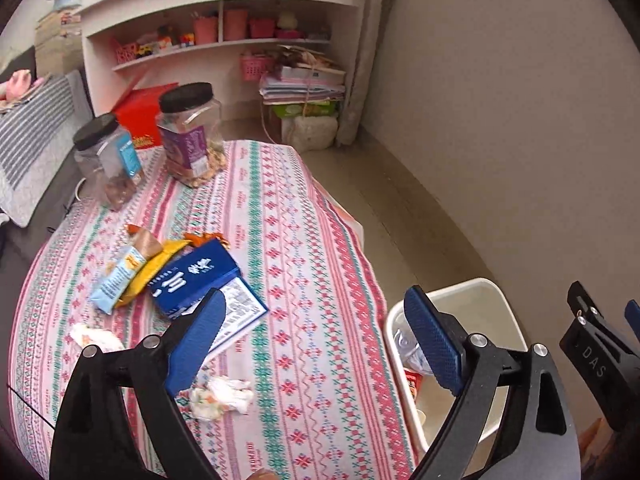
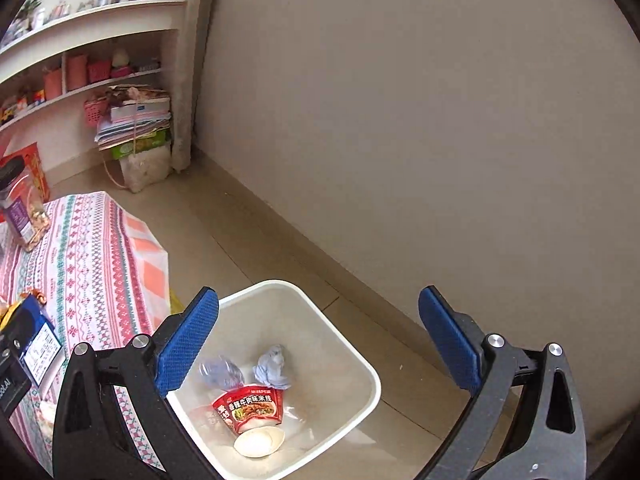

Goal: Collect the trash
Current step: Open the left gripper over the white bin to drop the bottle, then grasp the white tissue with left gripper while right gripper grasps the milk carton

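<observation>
A white bin (image 2: 356, 364) stands on the floor beside the table and holds a red noodle cup (image 2: 252, 408), a crushed clear bottle (image 2: 220, 372) and a bluish crumpled tissue (image 2: 272, 366). My right gripper (image 2: 320, 340) hangs open above the bin, nothing between its fingers. My left gripper (image 1: 316, 340) is open and empty over the table's right edge, with the bin (image 1: 508, 308) just to its right. On the patterned tablecloth (image 1: 288, 240) lie a blue carton (image 1: 196, 276), a light-blue snack wrapper (image 1: 116, 276) on a yellow wrapper (image 1: 156, 268), and crumpled tissues (image 1: 220, 396).
Two black-lidded plastic jars (image 1: 188, 132) stand at the table's far end, with a red box (image 1: 140, 112) behind. White shelves (image 1: 224, 20) and a stack of papers (image 1: 304, 84) sit by the far wall. A bare wall and tiled floor run along the right.
</observation>
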Tool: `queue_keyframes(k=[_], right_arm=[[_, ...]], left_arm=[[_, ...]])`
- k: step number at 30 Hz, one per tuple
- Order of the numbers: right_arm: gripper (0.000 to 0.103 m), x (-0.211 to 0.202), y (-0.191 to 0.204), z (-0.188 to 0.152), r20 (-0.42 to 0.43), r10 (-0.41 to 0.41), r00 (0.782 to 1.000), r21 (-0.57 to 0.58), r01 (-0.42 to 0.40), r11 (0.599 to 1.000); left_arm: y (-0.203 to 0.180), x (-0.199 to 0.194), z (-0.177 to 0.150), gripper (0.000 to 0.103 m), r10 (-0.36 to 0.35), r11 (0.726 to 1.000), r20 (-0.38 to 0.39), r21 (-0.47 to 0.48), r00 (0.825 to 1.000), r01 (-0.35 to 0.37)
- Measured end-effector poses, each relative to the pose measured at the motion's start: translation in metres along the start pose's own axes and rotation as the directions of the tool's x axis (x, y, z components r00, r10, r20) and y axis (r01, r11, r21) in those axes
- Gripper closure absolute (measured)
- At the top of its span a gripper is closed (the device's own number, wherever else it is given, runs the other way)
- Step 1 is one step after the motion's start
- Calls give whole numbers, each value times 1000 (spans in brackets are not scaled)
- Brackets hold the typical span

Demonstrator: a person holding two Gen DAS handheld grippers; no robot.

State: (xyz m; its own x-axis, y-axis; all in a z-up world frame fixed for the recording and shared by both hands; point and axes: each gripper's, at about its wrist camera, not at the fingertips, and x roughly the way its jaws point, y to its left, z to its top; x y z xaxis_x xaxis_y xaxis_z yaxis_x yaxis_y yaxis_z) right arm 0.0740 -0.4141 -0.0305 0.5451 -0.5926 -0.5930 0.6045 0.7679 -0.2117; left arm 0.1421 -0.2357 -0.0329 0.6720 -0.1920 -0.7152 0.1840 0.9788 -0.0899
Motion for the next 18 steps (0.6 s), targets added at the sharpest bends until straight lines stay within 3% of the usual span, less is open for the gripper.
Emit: queue_keyframes(k=[6, 18], right_arm=[[7, -17, 43, -1, 26, 49, 998, -91, -46, 995], [7, -48, 122, -12, 23, 161, 987, -195, -154, 969]], left_arm=[[39, -14, -6, 12, 137, 990, 56, 1, 989, -138], [118, -10, -16, 12, 249, 967, 5, -62, 968, -249]])
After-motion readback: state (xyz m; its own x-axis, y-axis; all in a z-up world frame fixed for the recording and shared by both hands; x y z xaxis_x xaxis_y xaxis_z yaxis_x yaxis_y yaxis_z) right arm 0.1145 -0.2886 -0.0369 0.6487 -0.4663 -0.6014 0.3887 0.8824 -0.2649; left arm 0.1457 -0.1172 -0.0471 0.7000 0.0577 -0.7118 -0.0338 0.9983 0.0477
